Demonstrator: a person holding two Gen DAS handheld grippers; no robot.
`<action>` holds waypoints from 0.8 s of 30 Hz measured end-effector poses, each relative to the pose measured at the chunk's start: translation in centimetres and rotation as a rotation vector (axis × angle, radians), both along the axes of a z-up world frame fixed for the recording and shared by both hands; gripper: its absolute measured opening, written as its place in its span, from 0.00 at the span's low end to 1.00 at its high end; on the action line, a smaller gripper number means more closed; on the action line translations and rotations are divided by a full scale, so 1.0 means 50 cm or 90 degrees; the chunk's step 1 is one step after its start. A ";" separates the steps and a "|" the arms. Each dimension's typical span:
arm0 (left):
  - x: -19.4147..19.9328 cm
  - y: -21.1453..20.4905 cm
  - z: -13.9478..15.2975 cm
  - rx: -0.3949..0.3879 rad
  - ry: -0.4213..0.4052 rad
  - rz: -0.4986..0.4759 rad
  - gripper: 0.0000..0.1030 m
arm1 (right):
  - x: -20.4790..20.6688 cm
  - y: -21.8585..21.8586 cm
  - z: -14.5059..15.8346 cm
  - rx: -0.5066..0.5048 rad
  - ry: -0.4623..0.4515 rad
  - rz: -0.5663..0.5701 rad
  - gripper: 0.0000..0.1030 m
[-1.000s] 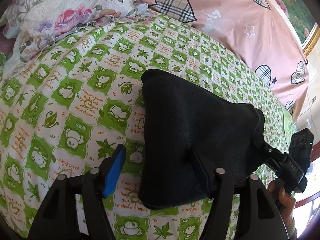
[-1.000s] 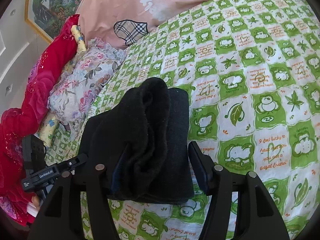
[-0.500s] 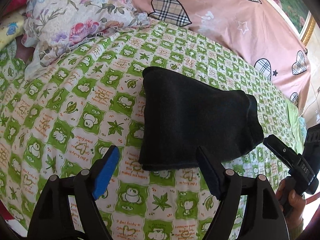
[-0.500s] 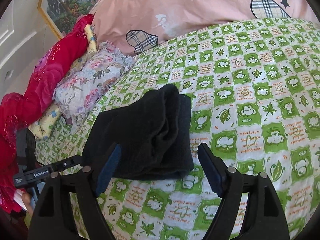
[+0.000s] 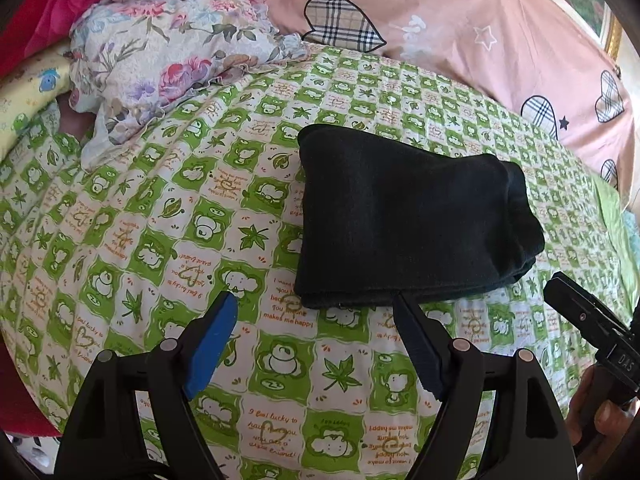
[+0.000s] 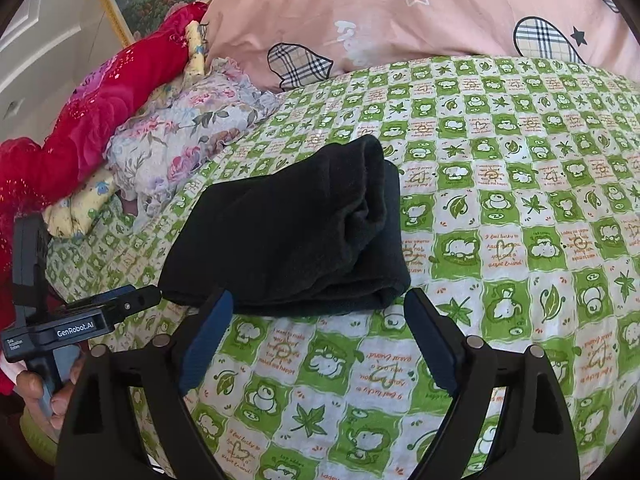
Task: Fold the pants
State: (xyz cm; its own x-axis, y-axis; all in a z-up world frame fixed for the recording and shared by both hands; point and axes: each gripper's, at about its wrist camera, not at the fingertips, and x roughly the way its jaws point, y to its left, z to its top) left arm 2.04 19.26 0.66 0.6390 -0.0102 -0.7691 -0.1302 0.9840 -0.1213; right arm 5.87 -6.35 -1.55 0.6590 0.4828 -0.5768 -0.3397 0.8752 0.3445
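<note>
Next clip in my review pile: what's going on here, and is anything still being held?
A person with a gripper in each hand is folding black pants on a green patterned bedspread. The pants lie as a compact folded bundle on the bed. The left gripper and right gripper are open with nothing between their jaws; both have just been opening, and sit just short of the bundle's near edge. The fold looks essentially done.
</note>
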 end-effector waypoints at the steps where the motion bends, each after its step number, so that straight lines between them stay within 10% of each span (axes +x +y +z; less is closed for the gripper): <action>1: -0.004 -0.002 0.001 0.003 -0.002 -0.001 0.78 | -0.004 0.003 0.000 -0.004 -0.003 0.002 0.85; 8: -0.019 -0.013 0.012 0.022 -0.017 -0.003 0.79 | -0.044 0.041 0.029 -0.064 -0.101 0.018 0.89; 24: -0.039 -0.037 0.005 0.063 -0.019 -0.043 0.79 | -0.054 0.070 0.014 -0.091 -0.100 0.038 0.95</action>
State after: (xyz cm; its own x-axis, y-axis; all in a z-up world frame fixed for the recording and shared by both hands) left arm 0.11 17.40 0.89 0.6622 0.0203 -0.7491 -0.0605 0.9978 -0.0264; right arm 3.19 -2.84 -0.87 0.7194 0.4440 -0.5343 -0.4319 0.8882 0.1566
